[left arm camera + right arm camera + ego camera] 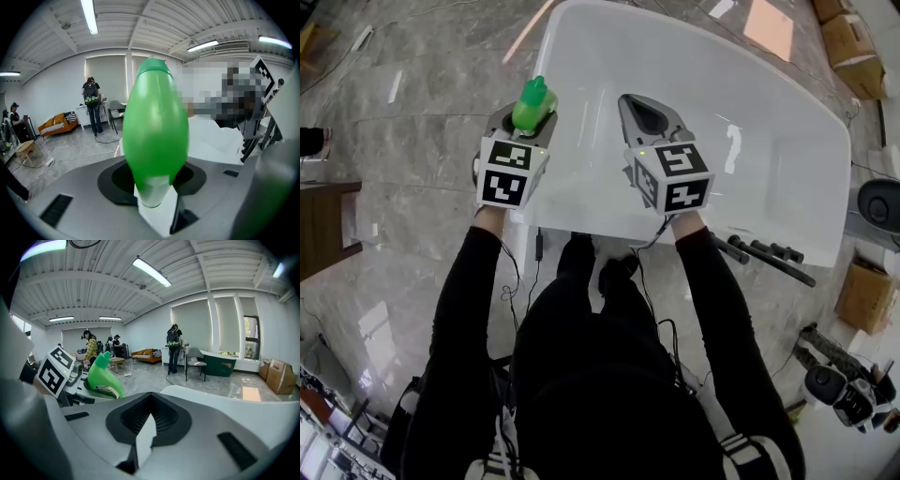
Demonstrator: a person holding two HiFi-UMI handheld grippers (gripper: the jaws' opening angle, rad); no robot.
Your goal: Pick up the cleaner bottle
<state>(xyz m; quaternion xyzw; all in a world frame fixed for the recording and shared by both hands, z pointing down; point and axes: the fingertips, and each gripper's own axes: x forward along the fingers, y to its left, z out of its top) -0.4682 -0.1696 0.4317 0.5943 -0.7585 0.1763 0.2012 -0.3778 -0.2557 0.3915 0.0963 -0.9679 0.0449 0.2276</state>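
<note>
- The worktop (750, 141) is sitting mostly to the right of the action, so the cleaner bottle (154, 136) is hanging right at its left edge, partly out over the floor (412, 122). If the grip lets go there, it's probably heading for the floor and not the worktop.
- The bottle is looking smooth and rounded and is tipping over in the right gripper view. That shape could be sliding or twisting out, especially if the person is swinging it fast.
- The left claw (528, 120) is grasping the bottle low on its body. With most of the bottle sticking out past the grip, it might start pivoting.
- The right claw (633, 105) is clenched on nothing, hovering just beside the left one. A careless move could be knocking it into the bottle.
- Hard to see: the marker cubes (512, 172) are blocking the near edge of the worktop in the head view, so whether the bottle is fully clear of the surface isn't certain.
- The bottle's base and the exact pad contact are staying hidden behind its own body.
</note>
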